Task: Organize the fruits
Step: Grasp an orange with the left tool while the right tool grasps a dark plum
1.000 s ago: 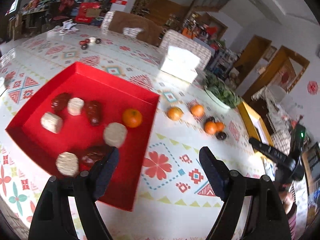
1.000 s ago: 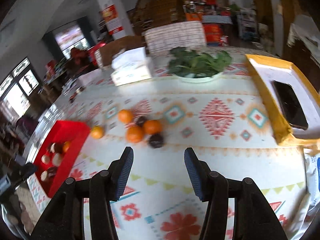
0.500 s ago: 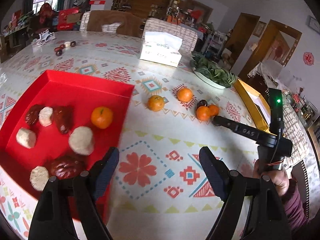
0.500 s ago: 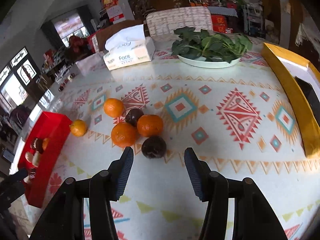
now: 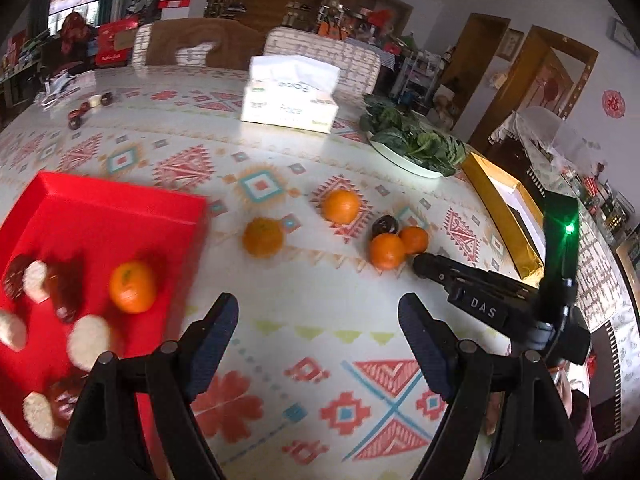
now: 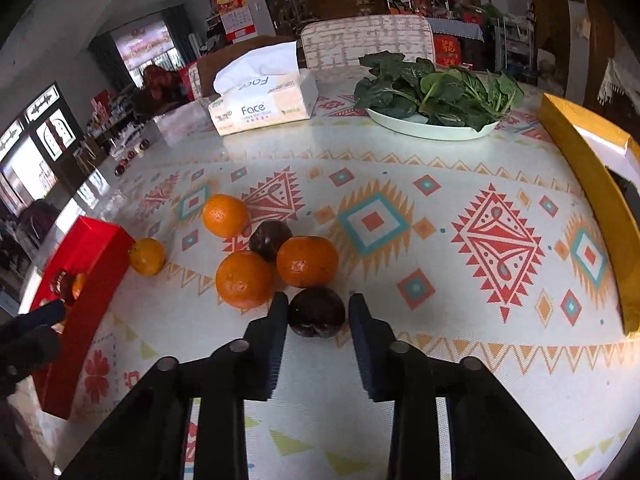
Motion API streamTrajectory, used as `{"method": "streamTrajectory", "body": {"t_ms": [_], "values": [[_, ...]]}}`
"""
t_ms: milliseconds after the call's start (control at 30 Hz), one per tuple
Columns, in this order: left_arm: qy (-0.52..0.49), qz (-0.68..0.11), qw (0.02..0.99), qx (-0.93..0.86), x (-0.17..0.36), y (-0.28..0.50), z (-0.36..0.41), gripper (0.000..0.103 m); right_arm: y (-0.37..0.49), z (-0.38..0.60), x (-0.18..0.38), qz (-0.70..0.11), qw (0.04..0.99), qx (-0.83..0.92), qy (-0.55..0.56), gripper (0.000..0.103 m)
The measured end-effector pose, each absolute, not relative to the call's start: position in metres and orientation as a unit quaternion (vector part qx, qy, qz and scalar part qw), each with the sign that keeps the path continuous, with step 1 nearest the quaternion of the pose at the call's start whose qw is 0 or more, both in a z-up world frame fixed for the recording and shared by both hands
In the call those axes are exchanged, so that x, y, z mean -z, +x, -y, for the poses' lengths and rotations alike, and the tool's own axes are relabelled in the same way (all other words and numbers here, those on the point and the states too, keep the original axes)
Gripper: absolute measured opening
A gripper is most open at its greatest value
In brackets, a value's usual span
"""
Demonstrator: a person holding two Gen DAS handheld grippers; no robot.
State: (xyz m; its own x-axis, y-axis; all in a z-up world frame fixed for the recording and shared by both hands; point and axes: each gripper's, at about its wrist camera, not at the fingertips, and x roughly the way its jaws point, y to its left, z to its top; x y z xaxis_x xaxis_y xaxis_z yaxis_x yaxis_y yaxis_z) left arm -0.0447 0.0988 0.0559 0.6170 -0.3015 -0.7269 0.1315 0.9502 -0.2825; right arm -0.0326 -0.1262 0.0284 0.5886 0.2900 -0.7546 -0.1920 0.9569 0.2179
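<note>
Patterned tablecloth (image 6: 460, 184). Right gripper (image 6: 318, 312) just closed on dark fruit (image 6: 317, 312), oranges (image 6: 244, 279) at 10 o'clock. Left gripper (image 5: 316, 320) wide, empty, red tray (image 5: 100, 220) at 9 o'clock.

Tablecloth (image 6: 400, 168): cream, with red, orange and teal diamond and triangle motifs. Tray (image 5: 100, 216): bright red. Mandarins (image 6: 307, 262): orange. Round fruit (image 6: 317, 312) between the finger pads: dark purple-brown. Tissue box (image 6: 264, 110): white and pale yellow, green lettering. Plate (image 6: 428, 128): white, under dark green leaves. Box (image 6: 588, 168): golden yellow.
</note>
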Motion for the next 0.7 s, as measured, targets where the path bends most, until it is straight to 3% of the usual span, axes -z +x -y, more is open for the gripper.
{"method": "streamTrajectory", "body": {"t_ms": [400,533,700], "values": [[-0.032,-0.435,0.885,0.164,-0.027,0.012,-0.029,0.081,-0.033,0.16,-0.036,-0.43,0.883,-0.14,0.13,0.032],[-0.018,-0.441,0.882,0.166,-0.019,0.027,-0.017,0.063,-0.031,0.172,-0.037,-0.432,0.877,-0.14,0.155,0.032],[-0.014,-0.431,0.886,0.169,-0.019,0.033,-0.01,0.063,-0.028,0.181,-0.035,-0.437,0.868,-0.145,0.183,0.032]]}}
